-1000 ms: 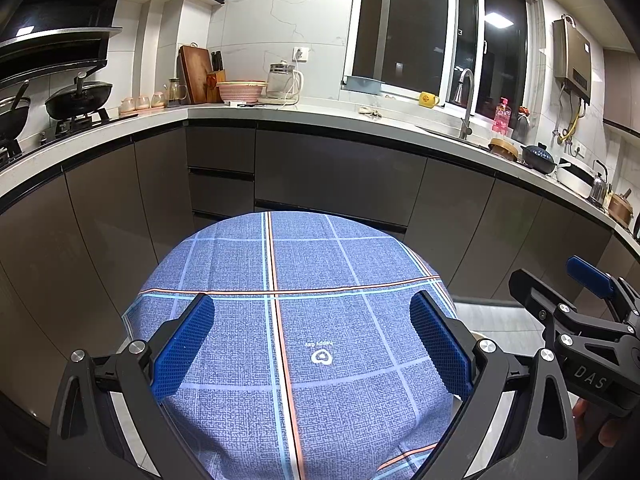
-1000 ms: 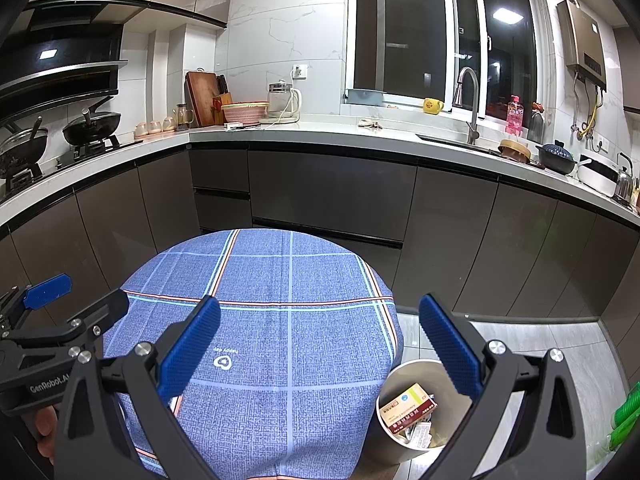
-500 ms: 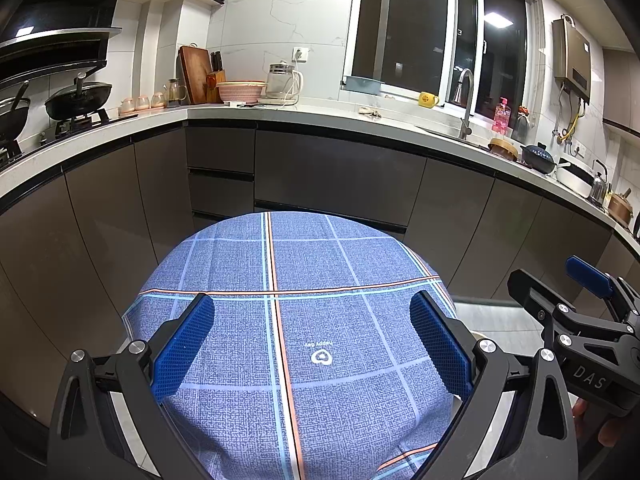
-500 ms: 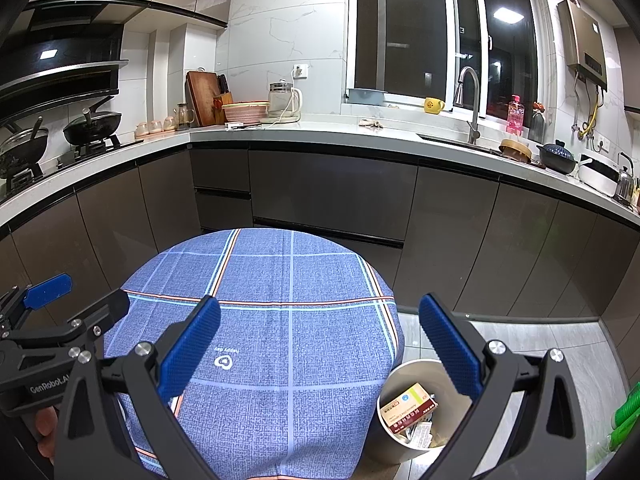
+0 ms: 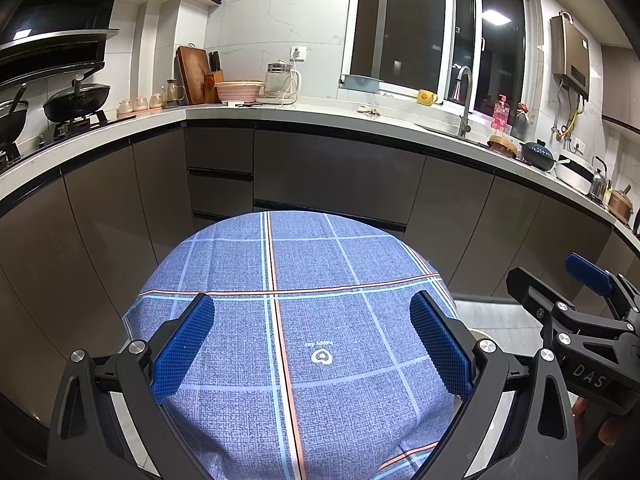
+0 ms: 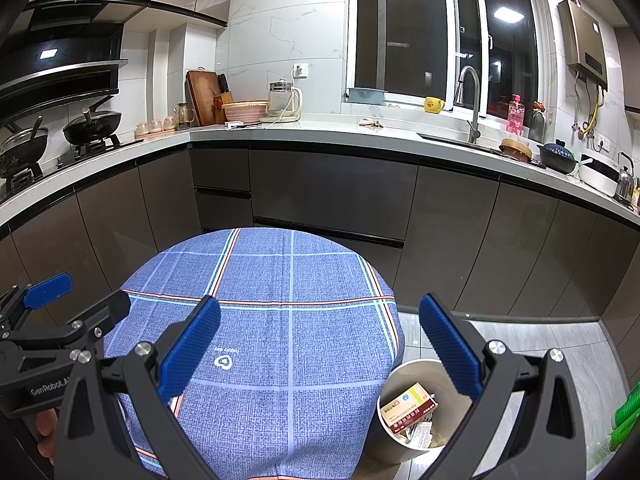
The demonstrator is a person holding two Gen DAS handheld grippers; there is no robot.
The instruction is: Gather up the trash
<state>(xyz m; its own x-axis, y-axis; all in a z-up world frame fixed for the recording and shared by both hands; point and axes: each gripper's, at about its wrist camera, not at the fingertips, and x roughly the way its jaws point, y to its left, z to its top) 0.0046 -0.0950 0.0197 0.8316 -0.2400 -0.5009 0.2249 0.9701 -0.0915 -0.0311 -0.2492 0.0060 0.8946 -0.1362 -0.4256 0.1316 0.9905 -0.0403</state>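
A round table under a blue plaid cloth [image 5: 288, 280] [image 6: 280, 288] fills the foreground of both views, and nothing lies on the cloth. My left gripper [image 5: 312, 322] hovers open above its near half, holding nothing. My right gripper [image 6: 320, 332] also hangs open, straddling the table's right edge. Below it on the floor stands a pale round bin [image 6: 390, 428]. Inside the bin lie a red and beige carton [image 6: 406, 408] and some small wrappers [image 6: 418, 434]. Each view catches the other gripper at its side, with a hand on it.
Dark cabinets [image 5: 336, 176] under a white counter [image 5: 320, 114] curve behind the table. The counter carries woks, a kettle, a basket and a sink with tap [image 6: 470, 100]. Grey floor tiles [image 6: 560, 344] spread to the right. Something green [image 6: 626, 412] shows at the right edge.
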